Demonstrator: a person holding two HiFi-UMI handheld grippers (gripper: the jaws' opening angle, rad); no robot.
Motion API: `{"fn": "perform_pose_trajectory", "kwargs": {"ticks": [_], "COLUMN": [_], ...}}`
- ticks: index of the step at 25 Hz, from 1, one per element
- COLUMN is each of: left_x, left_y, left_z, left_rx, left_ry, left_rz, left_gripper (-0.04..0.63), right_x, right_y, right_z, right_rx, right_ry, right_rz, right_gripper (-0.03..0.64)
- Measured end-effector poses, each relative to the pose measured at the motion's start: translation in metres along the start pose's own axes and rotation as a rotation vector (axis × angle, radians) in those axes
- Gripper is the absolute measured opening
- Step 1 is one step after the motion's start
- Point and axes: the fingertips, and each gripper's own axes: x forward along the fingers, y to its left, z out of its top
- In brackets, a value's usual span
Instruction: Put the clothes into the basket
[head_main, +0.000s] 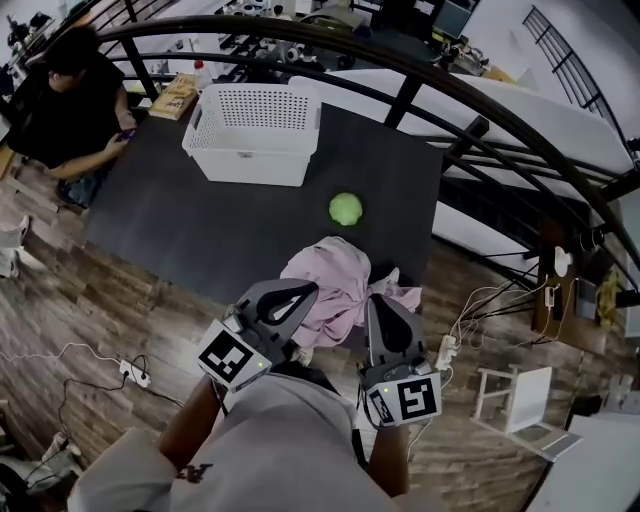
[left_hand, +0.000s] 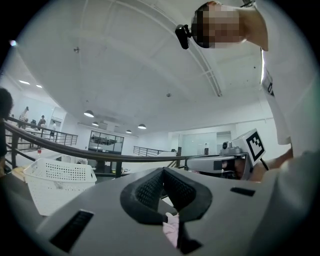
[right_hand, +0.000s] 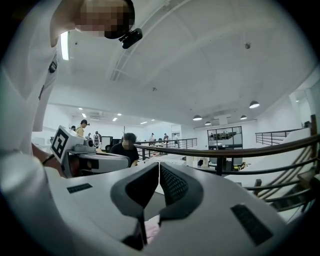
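Bright, even indoor light. Round ceiling lamps (left_hand: 89, 114) glow on the far side in both gripper views, with no harsh glare. Head view is dimmer: the black table (head_main: 200, 215) soaks up light and shadows barely show on it. Heavy fisheye, so the railing (right_hand: 250, 150) bows and the corners go black. I see the pink cloth (head_main: 335, 285) soft and out of focus close at the jaws.

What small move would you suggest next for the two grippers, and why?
Probably lift the pink garment clear of the dark table and carry it forward. The left gripper and right gripper are both shut on it at the near edge, the white basket stands at the far end, and the green ball lies between, so height looks needed.
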Motion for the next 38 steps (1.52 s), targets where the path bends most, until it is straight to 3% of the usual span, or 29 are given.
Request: {"fn": "perform_pose_trajectory", "kwargs": {"ticks": [12,19,26,33,38], "left_x": [0.038,0.052,0.066,0.068,0.072], "left_y": [0.041,0.043,0.049,0.047,0.041], "left_z": [-0.024,-0.042,-0.064,-0.081,-0.096], "left_rx": [0.036,0.012,0.005,-0.01,-0.028], "left_ry": [0.075,0.106,0.159,0.203,0.237], "left_rz": [-0.154,-0.239,-0.238,-0.221,-0.229], "left_gripper": [0.003,0.003,0.003,0.003,0.003], "right_x": [0.043,0.049,0.061,0.066,0.057], "right_y": [-0.019,-0.028,-0.032,-0.034,-0.039], "right_z": [-0.031,-0.063,-0.105,-0.147,-0.187], "right_rx": [-0.085,-0.113,-0.163,-0.196,-0.205], "right_ry": [0.171,0.308,0.453,0.577,0.721], "right_rz": [-0.122,-0.154,-0.061,0.023,0.059], "right_gripper": [0.02,0.021,0.028,0.115,0.202]}}
